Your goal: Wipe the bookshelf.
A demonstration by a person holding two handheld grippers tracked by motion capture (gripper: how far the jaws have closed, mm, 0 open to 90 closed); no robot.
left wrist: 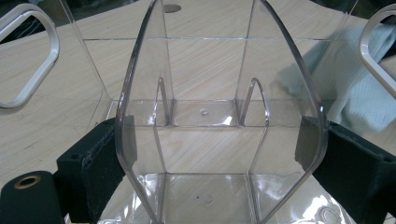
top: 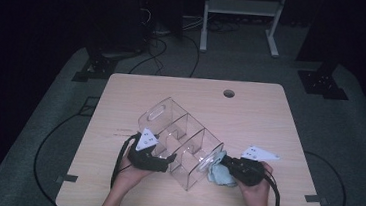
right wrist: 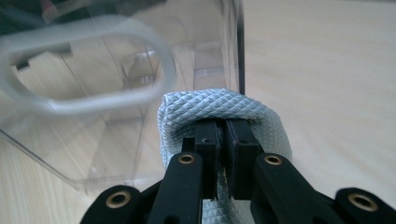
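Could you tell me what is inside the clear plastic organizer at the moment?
Nothing: the clear organizer holds only its own dividers, wood table showing through. The blue cloth is outside its end wall.

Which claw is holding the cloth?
The right claw, shut on the pale blue cloth by the organizer's handle end. The left claw instead grips the clear organizer across its side walls.

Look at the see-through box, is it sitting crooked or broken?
Crooked, yes; no break shows. The clear organizer sits slantwise across the table, not square to its edges. The left gripper clamps its side walls, while the right gripper pinches a pale blue cloth against its end wall.
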